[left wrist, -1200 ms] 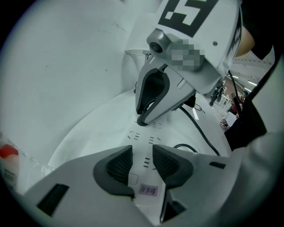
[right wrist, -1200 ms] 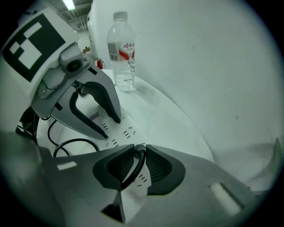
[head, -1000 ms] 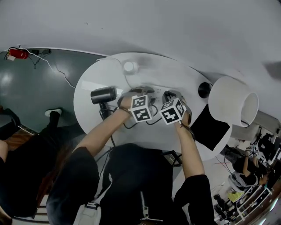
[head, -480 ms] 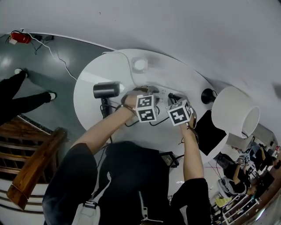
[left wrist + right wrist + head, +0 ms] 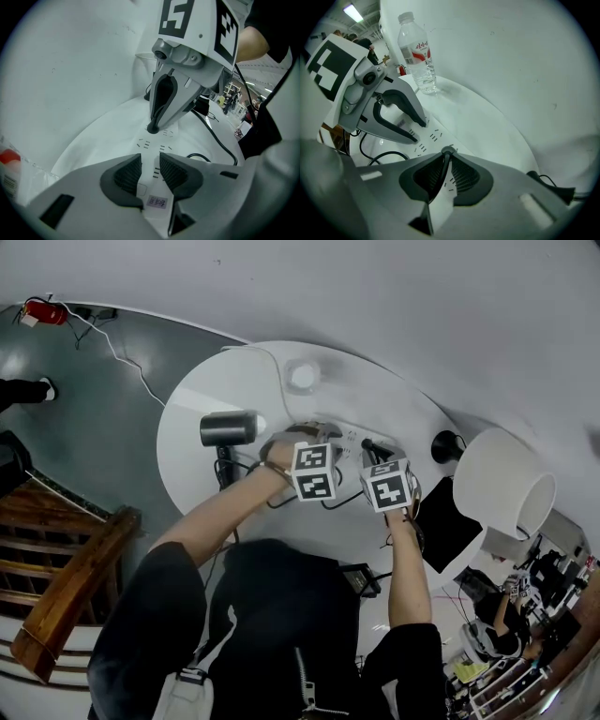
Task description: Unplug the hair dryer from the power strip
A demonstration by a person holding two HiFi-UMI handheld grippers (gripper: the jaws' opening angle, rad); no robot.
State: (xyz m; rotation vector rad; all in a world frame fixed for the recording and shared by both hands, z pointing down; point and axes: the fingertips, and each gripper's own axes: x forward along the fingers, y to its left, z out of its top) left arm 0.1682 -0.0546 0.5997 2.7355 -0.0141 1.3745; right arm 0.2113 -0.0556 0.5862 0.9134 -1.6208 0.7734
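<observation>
Bracing and pulling are shared out between the two tools. The power strip point(image 5: 157, 140) lies on the round white table point(image 5: 187, 451). Its near end is taken between the jaws of the left gripper point(image 5: 150, 168), whose pads appear to be closed against its sides. The right gripper point(image 5: 446, 164) is pointed steeply down onto the strip. Its jaws are clenched on the dark plug point(image 5: 153, 126), which is seated in a socket further along. The hair dryer point(image 5: 228, 428) itself is laid on the table off to the left of both grippers, well apart from the plug, with a black cord trailing beside it. A water bottle point(image 5: 417, 51) is stood beyond the strip.

The plug may be judged small, hard and stiff, with smooth moulded sides that could slip between the pads if only its tip is pinched. It is best taken low on its body, close to the strip's face (never by the cord, which is soft and would only stretch or kink). Firm resistance from the socket contacts is to be expected, followed by a sudden release, so a straight pull along the pins is called for. The strip is probably light and would be lifted with the plug if it were not held down, hence the left-hand clamp. The dryer need not be moved.
</observation>
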